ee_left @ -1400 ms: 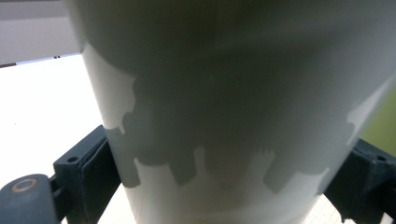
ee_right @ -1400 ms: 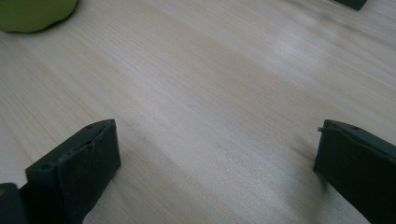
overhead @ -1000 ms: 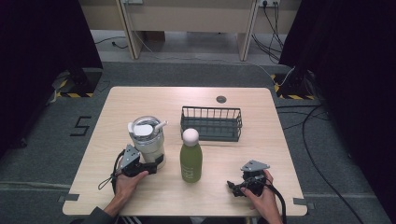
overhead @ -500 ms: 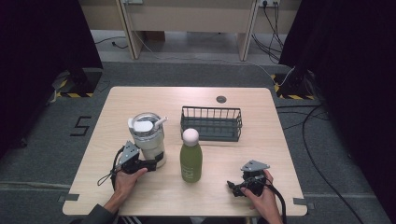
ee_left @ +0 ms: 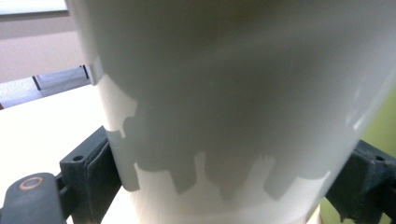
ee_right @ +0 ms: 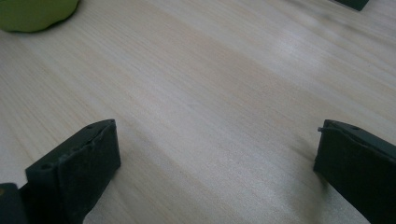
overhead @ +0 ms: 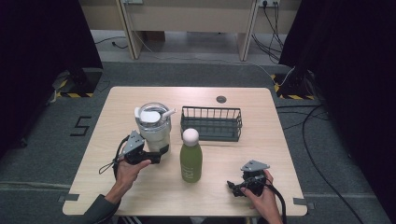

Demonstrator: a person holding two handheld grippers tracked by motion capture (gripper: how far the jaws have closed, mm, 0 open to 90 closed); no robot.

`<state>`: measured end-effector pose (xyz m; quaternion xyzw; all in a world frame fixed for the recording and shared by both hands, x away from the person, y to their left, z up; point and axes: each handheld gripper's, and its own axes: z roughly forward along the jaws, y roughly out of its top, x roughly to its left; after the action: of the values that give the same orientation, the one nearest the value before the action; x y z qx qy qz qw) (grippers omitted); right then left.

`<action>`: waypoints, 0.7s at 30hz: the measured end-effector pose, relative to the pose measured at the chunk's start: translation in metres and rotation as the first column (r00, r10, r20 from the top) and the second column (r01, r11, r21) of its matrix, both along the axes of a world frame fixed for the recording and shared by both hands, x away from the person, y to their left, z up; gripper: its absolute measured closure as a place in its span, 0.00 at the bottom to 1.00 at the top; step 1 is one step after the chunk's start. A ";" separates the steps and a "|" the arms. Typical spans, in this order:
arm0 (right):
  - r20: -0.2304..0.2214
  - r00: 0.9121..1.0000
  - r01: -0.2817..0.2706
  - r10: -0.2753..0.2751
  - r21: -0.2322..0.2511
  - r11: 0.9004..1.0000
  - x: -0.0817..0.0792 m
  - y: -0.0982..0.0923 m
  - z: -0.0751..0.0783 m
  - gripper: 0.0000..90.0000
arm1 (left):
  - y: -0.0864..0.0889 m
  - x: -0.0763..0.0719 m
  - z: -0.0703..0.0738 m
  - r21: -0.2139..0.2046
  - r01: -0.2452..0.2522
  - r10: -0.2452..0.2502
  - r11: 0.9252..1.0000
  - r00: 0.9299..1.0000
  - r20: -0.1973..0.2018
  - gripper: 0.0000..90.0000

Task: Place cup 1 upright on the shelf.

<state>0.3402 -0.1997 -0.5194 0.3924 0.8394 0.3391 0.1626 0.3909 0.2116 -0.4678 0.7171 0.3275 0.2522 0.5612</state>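
From the high view, your left hand-held gripper (overhead: 156,155) sits at the lower part of the white tumbler (overhead: 154,127), and its jaw tips are hidden against the tumbler's base, so the contact itself is hard to make out from here. The tumbler stands upright on the bench (overhead: 280,154), on its left half, long axis vertical, with its clear lid facing up and a pale tab sticking out toward the wire basket (overhead: 211,123). The green bottle (overhead: 191,157) with a white cap stands upright just right of the tumbler, in front of the basket. Your right hand-held gripper (overhead: 236,187) lies low on the bench near the front edge, well apart from the bottle, its jaws pointing left. In the left gripper view, the tumbler's white wall (ee_left: 224,102) stands between your two black jaws, one at each side of it and pressed against it, so you are pinching the tumbler near its base; its top and bottom are cut off, and a green sliver of the bottle (ee_left: 385,126) shows at the right edge. In the right gripper view, your jaws are spread wide over bare wood (ee_right: 210,102), with a corner of the green bottle (ee_right: 37,14) cut off at the top left.
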 end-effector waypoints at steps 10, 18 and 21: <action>0.000 1.000 0.000 0.000 0.000 1.000 0.000 0.000 0.000 0.01 | -0.005 0.013 0.011 0.000 0.002 -0.002 1.000 1.000 -0.001 0.12; 0.000 1.000 0.000 0.000 0.000 1.000 0.000 0.000 0.000 0.01 | -0.010 0.030 0.028 -0.002 0.020 -0.020 1.000 1.000 -0.007 0.12; 0.000 1.000 0.000 0.000 0.000 1.000 0.000 0.000 0.000 0.01 | -0.014 0.036 0.036 -0.011 0.032 -0.033 0.999 0.999 -0.013 0.12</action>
<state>0.3402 -0.1998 -0.5194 0.3924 0.8394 0.3392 0.1625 0.4266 0.1979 -0.4317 0.7209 0.3210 0.2365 0.5669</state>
